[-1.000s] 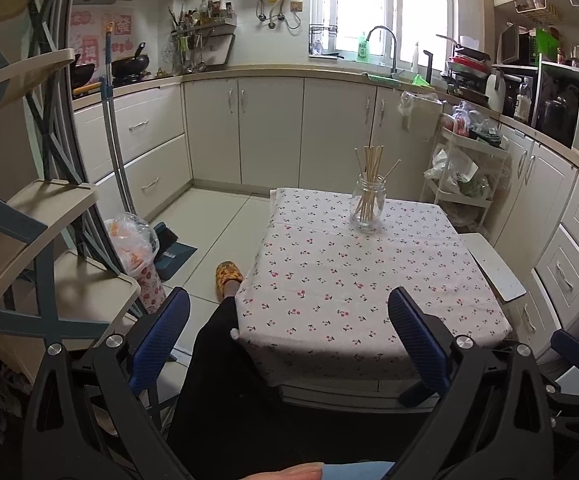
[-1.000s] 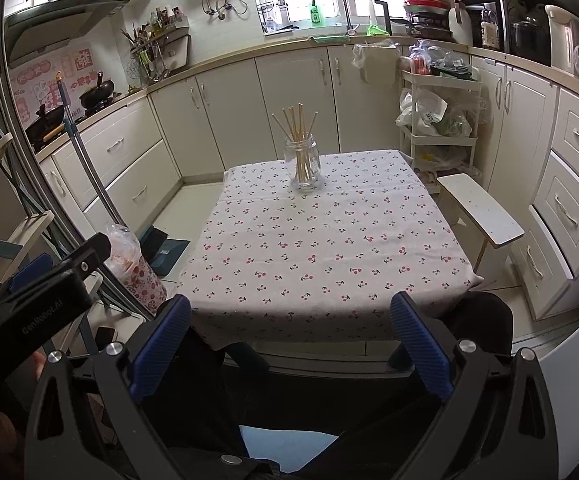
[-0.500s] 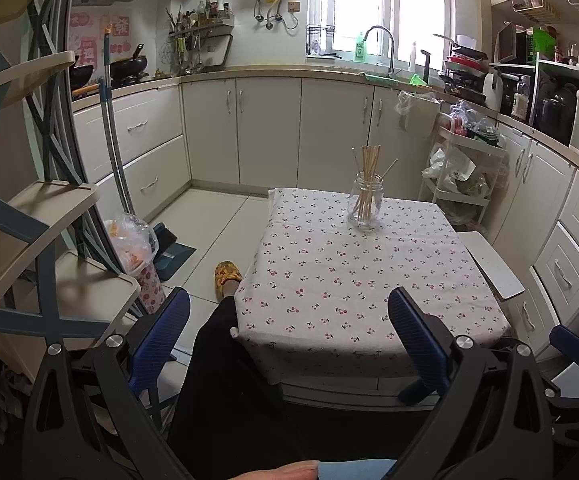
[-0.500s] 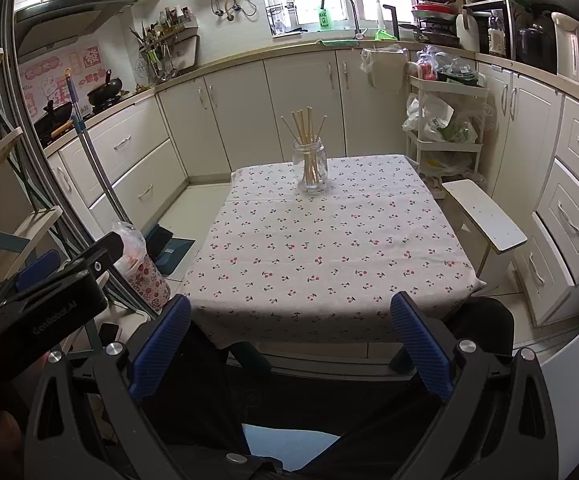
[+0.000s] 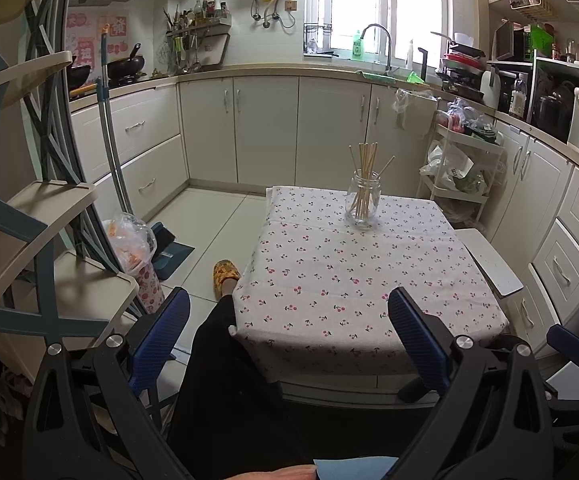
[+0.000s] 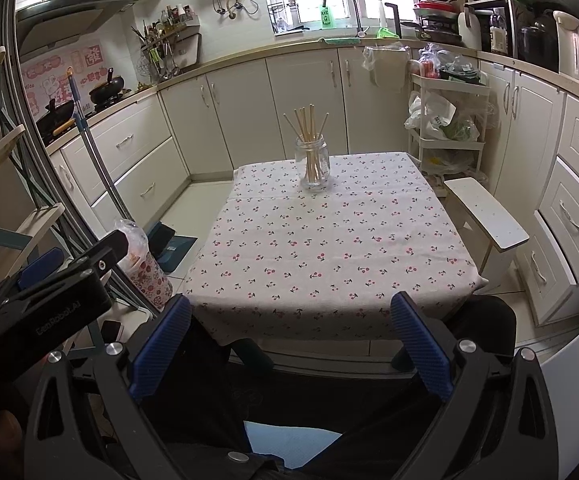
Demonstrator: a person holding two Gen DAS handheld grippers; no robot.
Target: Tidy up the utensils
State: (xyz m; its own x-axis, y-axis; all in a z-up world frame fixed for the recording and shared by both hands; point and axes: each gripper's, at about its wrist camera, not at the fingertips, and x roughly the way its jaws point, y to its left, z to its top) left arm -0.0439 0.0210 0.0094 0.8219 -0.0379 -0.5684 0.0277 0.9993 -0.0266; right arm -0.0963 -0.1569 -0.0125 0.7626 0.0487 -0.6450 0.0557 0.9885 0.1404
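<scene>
A clear glass jar (image 5: pixel 362 203) holding several wooden chopsticks (image 5: pixel 363 162) stands upright near the far edge of a table with a cherry-print cloth (image 5: pixel 353 280). It also shows in the right wrist view (image 6: pixel 314 164), with its chopsticks (image 6: pixel 307 124), on the same cloth (image 6: pixel 329 248). My left gripper (image 5: pixel 289 320) is open and empty, held back from the table's near edge over the person's lap. My right gripper (image 6: pixel 289 320) is open and empty, also short of the near edge. The left gripper's body (image 6: pixel 49 296) shows at the left of the right wrist view.
A white stool (image 6: pixel 485 216) stands right of the table. A tiered cart with bags (image 6: pixel 445 120) stands at the far right corner. A mop (image 5: pixel 113 152), a bagged bin (image 5: pixel 137 256) and a shelf rack (image 5: pixel 29 220) are on the left. Cabinets line the walls.
Both grippers have drawn back and risen slightly from the table; the jar looks smaller and farther. Both stay open and empty.
</scene>
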